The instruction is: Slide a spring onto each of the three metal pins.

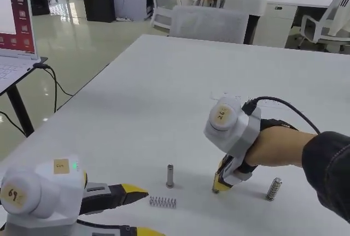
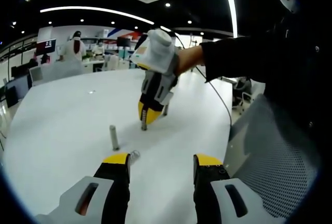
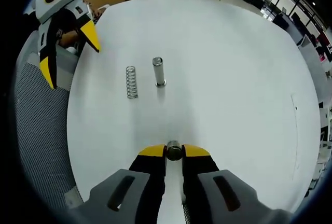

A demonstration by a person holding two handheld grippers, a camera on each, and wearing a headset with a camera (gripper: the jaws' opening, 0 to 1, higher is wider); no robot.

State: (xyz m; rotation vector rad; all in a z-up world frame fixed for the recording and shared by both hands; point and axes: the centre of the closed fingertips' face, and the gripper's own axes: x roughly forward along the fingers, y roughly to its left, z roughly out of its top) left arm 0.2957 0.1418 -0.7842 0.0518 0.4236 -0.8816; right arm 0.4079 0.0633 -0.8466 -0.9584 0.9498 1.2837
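Two pins read clearly on the white table (image 1: 136,110). First pin (image 1: 170,176) stands upright and free between the grippers. Loose spring (image 1: 163,201) lies flat just beside it, on the side of the left gripper (image 1: 150,213). Left gripper's tongs are spread, nothing between them, tips low near the table's near edge; its lower jaw is cut off by the frame in the head view. In the left gripper view one end of that spring peeks out behind a jaw, rest hidden. Right gripper (image 3: 174,157), carried by a hand (image 1: 273,146), points down at the table, tongs pinching the second pin (image 3: 174,150). The right gripper view gives just its round top; in the head view the jaws mostly cover it. Second spring (image 1: 274,189) stands slightly tilted, near the right gripper's right side, not touching. Whether a pin sits inside it is too small to tell.
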